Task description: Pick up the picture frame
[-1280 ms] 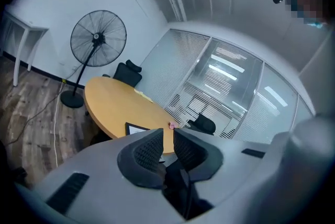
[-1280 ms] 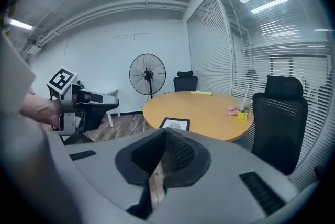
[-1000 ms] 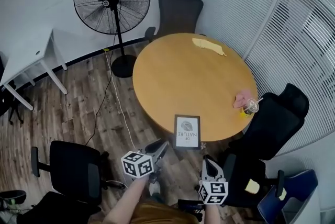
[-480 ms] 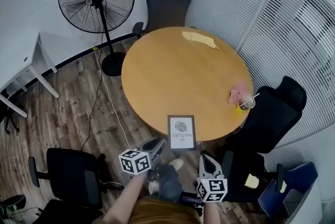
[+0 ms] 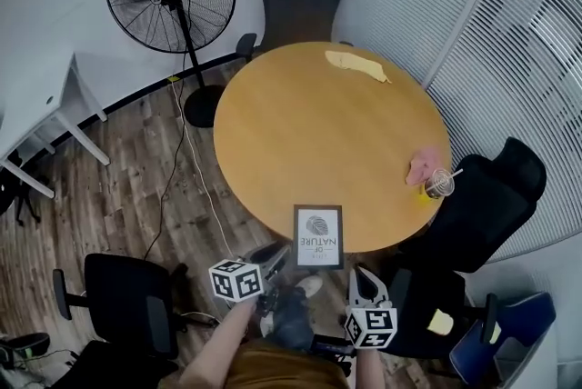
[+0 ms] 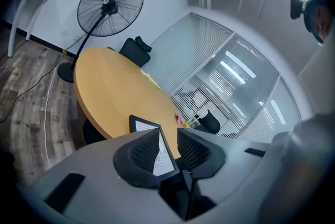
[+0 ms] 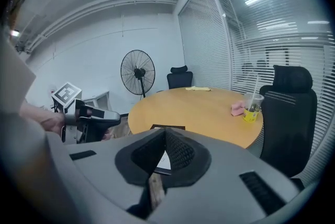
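The left gripper (image 5: 275,256) has its jaws apart and opening, and nothing is pressed between the pads. The right gripper (image 5: 364,281) has its jaws closed together on nothing.

Just ahead, at about 1 o'clock from the left gripper and 11 o'clock from the right one, lies the thin black rectangular picture frame with a white print (image 5: 318,236). It lies flat at the 6 o'clock edge of the round wooden table (image 5: 300,124), and its near short end seems to stick out a little over that edge.

Its long axis runs from 12 to 6 o'clock in the head view, with the emblem at the far end and the lettering at the near end.

I judge the frame to be light and stiff, with a smooth and probably slippery front that may be fragile if it is glass. The near short end looks the best place to hold, one jaw above and one below.
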The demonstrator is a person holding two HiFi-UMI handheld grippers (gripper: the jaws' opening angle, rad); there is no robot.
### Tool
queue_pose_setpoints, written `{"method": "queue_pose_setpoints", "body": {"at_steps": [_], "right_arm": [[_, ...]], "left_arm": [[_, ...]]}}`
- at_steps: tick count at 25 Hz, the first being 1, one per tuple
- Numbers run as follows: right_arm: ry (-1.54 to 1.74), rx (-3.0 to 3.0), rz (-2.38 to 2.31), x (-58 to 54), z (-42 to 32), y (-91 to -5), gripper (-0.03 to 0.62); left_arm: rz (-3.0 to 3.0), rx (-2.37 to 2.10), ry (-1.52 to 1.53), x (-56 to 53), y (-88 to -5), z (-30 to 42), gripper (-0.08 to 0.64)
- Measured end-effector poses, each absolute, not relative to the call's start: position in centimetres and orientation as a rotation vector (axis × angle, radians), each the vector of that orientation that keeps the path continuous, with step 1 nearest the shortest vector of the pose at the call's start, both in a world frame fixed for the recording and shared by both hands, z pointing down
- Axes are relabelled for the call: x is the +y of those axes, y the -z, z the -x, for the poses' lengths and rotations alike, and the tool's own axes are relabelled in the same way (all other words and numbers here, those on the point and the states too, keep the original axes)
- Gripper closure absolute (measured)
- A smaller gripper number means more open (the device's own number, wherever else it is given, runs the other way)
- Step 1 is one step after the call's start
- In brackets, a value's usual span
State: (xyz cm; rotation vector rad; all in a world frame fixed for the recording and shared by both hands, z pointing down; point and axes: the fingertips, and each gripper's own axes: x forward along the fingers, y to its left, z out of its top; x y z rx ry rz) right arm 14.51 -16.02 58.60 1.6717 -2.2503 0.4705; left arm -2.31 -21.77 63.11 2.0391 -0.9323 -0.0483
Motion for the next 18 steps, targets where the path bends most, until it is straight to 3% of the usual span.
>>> {"method": "queue_pose_setpoints", "body": {"at_steps": [18], "right_arm": [[-0.582, -2.182, -1.527, -18.6, -17.3, -64.1, 0.578]], "left_arm": [[-1.709, -0.785, -0.13, -21.1, -74.2, -0.9, 0.322]]}}
